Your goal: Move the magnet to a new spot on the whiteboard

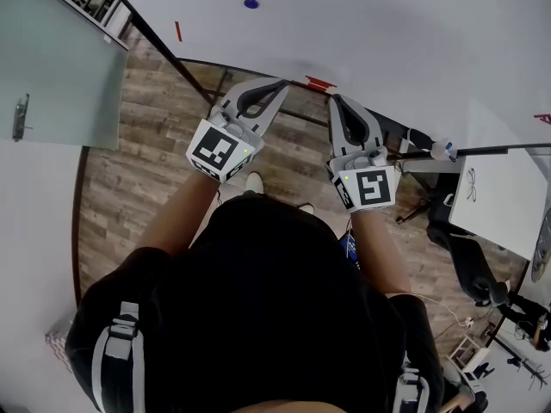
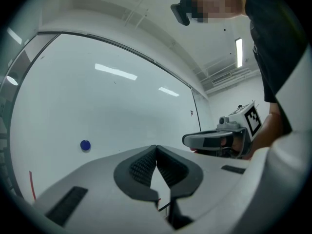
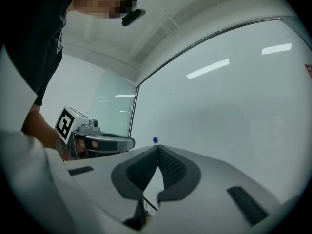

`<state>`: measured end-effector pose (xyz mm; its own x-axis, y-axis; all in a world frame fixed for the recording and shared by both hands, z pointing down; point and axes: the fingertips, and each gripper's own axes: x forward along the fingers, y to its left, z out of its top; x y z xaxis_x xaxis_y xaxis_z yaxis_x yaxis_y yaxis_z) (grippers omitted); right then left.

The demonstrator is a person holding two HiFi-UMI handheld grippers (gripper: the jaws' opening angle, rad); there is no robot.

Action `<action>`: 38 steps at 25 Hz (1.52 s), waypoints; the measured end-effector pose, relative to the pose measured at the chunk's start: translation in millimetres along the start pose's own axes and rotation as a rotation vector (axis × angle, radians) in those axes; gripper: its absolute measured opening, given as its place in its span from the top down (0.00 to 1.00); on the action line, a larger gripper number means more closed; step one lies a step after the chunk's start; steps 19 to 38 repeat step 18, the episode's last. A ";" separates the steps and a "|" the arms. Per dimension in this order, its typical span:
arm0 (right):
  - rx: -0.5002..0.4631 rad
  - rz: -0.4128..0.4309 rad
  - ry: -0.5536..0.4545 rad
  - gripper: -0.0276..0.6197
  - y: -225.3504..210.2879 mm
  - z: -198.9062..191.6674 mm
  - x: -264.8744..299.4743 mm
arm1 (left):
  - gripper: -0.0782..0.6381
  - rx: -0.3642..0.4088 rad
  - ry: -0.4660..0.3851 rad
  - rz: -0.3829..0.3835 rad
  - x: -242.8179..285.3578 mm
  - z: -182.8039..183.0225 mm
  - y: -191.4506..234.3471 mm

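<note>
Left gripper and right gripper, jaws closed and empty, could shove the blue magnet near the whiteboard's left edge unless opened first.

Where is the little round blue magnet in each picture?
Head view: the small round blue magnet sits near the top edge, left of centre, on the white whiteboard.
Left gripper view: lower left, left of the left gripper.
Right gripper view: centre, just above the right gripper.
Shared landmark: the whiteboard behind it in all three.
</note>
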<state>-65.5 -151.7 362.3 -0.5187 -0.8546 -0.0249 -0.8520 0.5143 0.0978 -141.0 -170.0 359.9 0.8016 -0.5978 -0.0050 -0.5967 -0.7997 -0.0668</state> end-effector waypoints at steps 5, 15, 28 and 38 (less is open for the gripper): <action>0.003 0.001 0.000 0.97 -2.8 -1.4 -6.2 | 0.88 -0.003 -0.002 0.007 0.8 1.4 -5.3; 0.001 0.017 -0.006 0.97 -0.2 1.3 -12.8 | 0.88 -0.001 -0.005 0.018 2.1 4.3 -11.7; 0.000 0.019 -0.008 0.97 -1.2 1.5 -14.7 | 0.88 0.001 -0.006 0.018 4.0 5.2 -14.7; 0.000 0.019 -0.008 0.97 -1.2 1.5 -14.7 | 0.88 0.001 -0.006 0.018 4.0 5.2 -14.7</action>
